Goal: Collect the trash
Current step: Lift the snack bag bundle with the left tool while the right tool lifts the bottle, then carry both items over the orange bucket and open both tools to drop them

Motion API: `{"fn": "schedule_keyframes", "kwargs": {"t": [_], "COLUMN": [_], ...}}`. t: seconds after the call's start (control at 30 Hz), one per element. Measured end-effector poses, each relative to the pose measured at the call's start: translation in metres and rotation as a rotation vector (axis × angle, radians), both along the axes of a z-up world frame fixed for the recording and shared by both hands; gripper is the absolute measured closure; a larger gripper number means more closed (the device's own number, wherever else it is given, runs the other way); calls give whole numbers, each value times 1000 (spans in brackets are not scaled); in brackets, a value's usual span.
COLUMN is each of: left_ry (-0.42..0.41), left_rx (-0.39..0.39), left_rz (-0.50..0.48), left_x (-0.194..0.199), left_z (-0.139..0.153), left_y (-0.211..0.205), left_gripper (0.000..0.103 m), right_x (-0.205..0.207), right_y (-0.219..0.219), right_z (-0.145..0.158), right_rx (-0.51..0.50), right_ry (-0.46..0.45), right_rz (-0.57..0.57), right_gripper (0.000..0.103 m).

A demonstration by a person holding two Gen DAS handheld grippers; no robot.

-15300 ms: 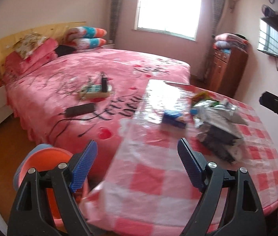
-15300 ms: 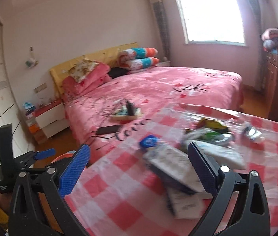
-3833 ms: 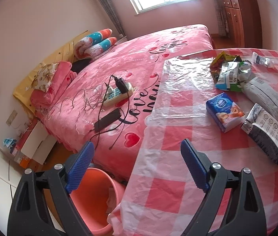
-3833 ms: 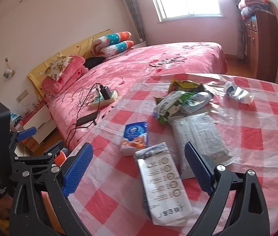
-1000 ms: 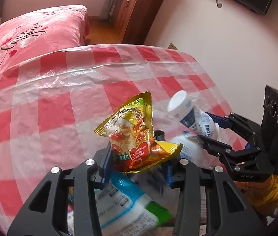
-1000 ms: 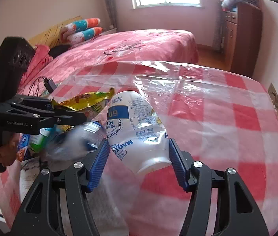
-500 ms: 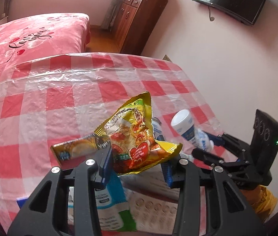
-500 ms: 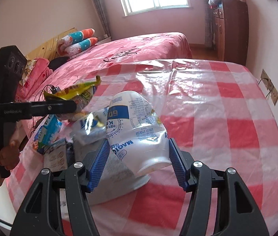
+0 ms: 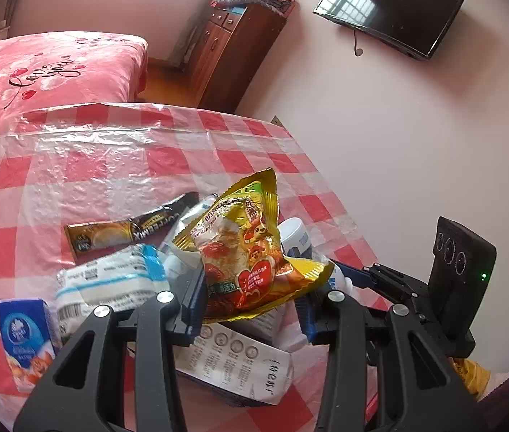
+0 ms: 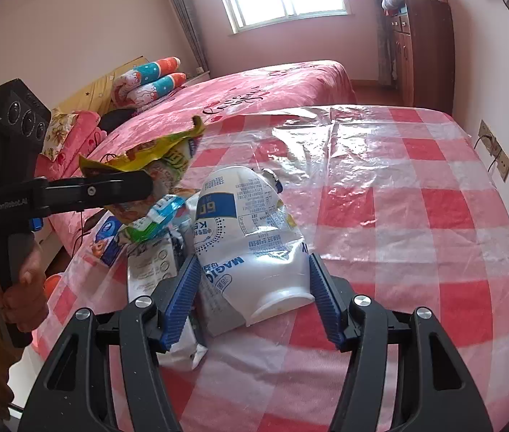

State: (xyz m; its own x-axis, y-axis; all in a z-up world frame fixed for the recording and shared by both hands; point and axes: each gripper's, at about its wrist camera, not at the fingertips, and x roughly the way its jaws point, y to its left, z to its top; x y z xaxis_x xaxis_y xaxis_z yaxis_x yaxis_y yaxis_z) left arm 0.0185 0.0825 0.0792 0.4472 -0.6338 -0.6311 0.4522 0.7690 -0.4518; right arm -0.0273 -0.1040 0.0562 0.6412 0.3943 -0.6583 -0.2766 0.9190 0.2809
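Observation:
My left gripper (image 9: 250,298) is shut on a yellow snack bag (image 9: 247,248) and holds it above the checked table (image 9: 74,165). The bag also shows in the right wrist view (image 10: 146,151), left of centre. My right gripper (image 10: 252,288) is shut on a crumpled white and blue plastic bottle (image 10: 250,230), held above the table; the bottle's cap (image 9: 292,230) shows behind the snack bag. Below lie a coffee-mix sachet (image 9: 128,232), a white and blue wrapper (image 9: 110,280), a blue tissue pack (image 9: 23,338) and a white bag with printed circles (image 9: 240,360).
The table's plastic cover (image 10: 380,180) is wrinkled. A pink bed (image 10: 254,97) stands beyond the table's far edge. A wooden dresser (image 9: 232,50) and a wall TV (image 9: 391,7) are near the wall. A wall socket (image 10: 494,149) is to the right.
Both grippers have lifted and drawn back with the snack bag and the bottle still held. The coffee sachet and wrappers lie in fuller view on the table.

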Motion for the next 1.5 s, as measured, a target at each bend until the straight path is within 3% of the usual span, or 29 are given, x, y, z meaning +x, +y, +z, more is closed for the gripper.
{"fn": "schedule_keyframes", "kwargs": {"t": [0.43,0.87,1.2,1.5], "left_ry": [-1,-3,4,70], "left_rx": [-26,-40,2,44], "left_rz": [72,203,409,705], "left_x": [-44,-100,-163,-230], "left_z": [-8,-18,-33,-58], "left_y": [36,112,192,293], "left_gripper": [60,60,60,60], "right_x": [-30,-48,-61,-74], "right_y": [21,93,199,325], "right_z": [5,14,18,20], "right_rx": [-12,-28,-59,-78], "right_ry": [16,42,67,63], "right_rz": [25,177,439,712], "right_gripper": [42,42,42,41]}}
